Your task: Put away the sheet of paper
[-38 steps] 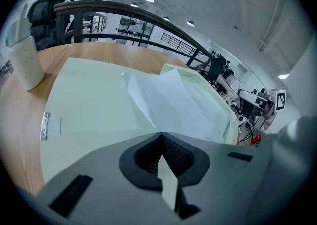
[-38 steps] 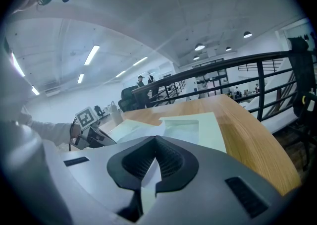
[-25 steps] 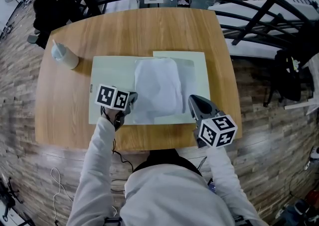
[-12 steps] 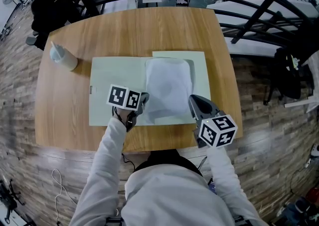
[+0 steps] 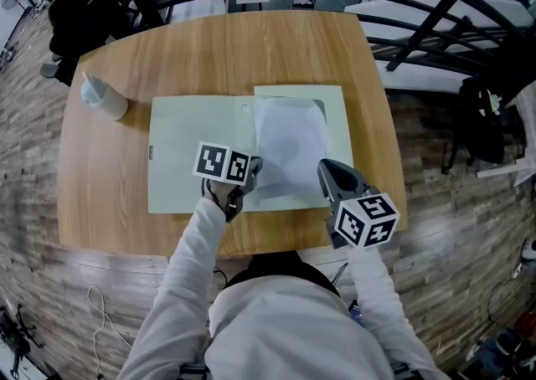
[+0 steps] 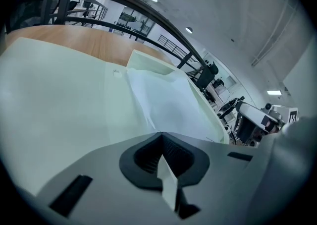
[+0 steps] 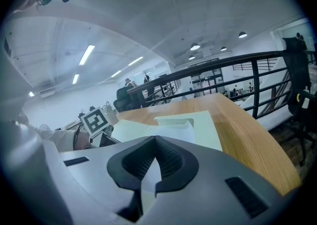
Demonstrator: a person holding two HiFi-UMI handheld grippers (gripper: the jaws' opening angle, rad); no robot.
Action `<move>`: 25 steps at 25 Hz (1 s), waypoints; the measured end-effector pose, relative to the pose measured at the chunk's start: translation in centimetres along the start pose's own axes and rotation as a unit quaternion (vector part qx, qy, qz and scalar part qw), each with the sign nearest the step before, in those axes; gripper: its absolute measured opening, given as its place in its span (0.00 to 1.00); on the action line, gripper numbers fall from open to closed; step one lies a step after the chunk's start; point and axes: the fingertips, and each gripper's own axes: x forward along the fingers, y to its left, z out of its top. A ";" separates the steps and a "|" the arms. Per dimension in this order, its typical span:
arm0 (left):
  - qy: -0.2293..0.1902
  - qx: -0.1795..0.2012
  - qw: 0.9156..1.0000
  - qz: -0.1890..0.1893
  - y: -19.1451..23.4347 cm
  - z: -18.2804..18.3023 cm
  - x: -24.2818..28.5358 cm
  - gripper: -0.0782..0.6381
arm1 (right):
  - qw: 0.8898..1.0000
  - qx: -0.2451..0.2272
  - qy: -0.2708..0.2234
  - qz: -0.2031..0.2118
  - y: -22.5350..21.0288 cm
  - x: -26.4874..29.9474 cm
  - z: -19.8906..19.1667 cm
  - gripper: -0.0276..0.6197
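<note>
On table (image 5: 209,52) | left tongs (image 5: 252,171) pinch sheet (image 5: 289,144) | right tongs (image 5: 327,172) pinch folder (image 5: 188,152)

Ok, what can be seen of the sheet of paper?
The sheet of paper is white, thin and slightly rumpled, with soft waves across it. It lies mostly flat on the right half of the open pale green folder, its long side running away from the person. The left gripper is shut on its near left corner.
</note>
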 end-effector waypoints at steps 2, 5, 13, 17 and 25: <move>0.005 0.005 1.000 -0.003 -0.5 0.0 0.5 0.13 | 1.000 0.000 -0.001 -0.001 -0.1 0.0 0.1 0.09; 0.014 0.021 1.000 0.000 -1.0 0.0 0.9 0.13 | 1.000 0.000 -0.001 -0.002 -0.1 0.0 0.1 0.09; 0.028 0.058 0.998 -0.004 -2.3 0.5 2.0 0.13 | 1.000 0.003 -0.002 -0.002 -0.4 0.0 -0.1 0.09; 0.035 0.071 0.997 -0.003 -3.0 0.9 2.7 0.13 | 1.000 0.004 -0.002 0.000 -0.5 0.0 0.0 0.09; 0.049 0.102 0.994 0.008 -3.7 1.6 3.8 0.13 | 1.000 0.007 -0.001 0.002 -0.6 0.0 -0.2 0.09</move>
